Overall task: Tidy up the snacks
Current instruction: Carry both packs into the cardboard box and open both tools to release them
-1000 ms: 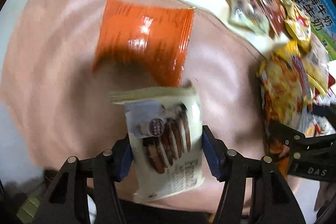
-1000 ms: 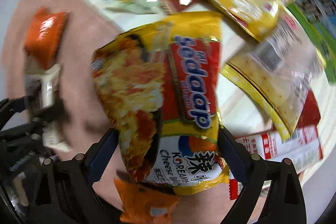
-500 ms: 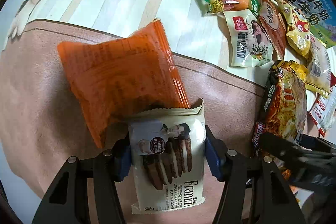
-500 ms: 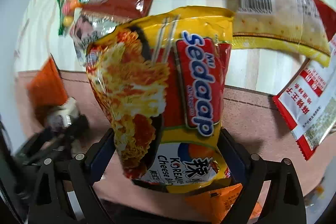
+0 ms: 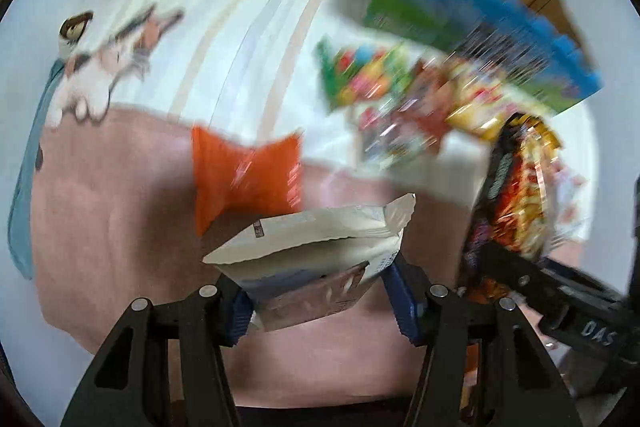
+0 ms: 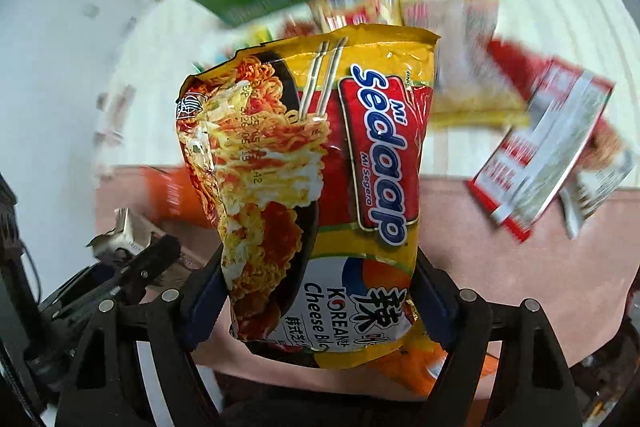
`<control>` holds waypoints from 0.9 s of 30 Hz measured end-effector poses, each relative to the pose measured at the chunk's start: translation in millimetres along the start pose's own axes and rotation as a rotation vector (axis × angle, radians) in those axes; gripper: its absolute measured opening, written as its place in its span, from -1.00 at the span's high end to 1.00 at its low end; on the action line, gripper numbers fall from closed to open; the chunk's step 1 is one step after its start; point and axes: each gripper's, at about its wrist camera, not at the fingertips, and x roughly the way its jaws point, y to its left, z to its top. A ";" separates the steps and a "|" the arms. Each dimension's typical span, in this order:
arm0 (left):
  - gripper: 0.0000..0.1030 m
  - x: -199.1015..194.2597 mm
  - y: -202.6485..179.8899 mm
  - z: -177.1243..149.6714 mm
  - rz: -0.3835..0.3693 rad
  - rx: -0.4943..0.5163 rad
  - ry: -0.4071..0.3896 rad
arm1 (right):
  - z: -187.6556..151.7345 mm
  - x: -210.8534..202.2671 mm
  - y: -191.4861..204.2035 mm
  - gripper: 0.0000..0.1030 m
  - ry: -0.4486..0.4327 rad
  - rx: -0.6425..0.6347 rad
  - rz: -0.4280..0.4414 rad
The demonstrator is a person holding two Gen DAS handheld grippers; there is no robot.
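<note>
My left gripper (image 5: 320, 291) is shut on a white cookie pack (image 5: 316, 251), its jaws closing a little tighter; the pack hangs above the pink mat (image 5: 112, 227), top seam tipped toward the camera. An orange pack (image 5: 244, 183) lies on the mat just beyond it. My right gripper (image 6: 320, 303) holds a yellow and red Sedaap noodle pack (image 6: 320, 167) upright between its pads, jaws closing on it. That noodle pack (image 5: 516, 195) also shows at the right of the left wrist view. Another orange pack (image 6: 416, 367) peeks out below the noodles.
A blurred pile of snack packs (image 5: 400, 95) lies on the striped cloth (image 5: 248, 47) in front of a blue and green carton (image 5: 460, 15). A red and white pack (image 6: 540, 155) lies at the mat's far right edge. A cat print marks the cloth's left side.
Both grippers have risen with their packs, so the mat and snacks look farther off. The cookie pack has tipped forward. The right view has rolled.
</note>
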 end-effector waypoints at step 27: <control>-0.06 90.9 -164.0 347.1 -0.175 0.169 0.092 | 202.5 -157.0 -50.9 -0.63 -0.144 0.058 -0.050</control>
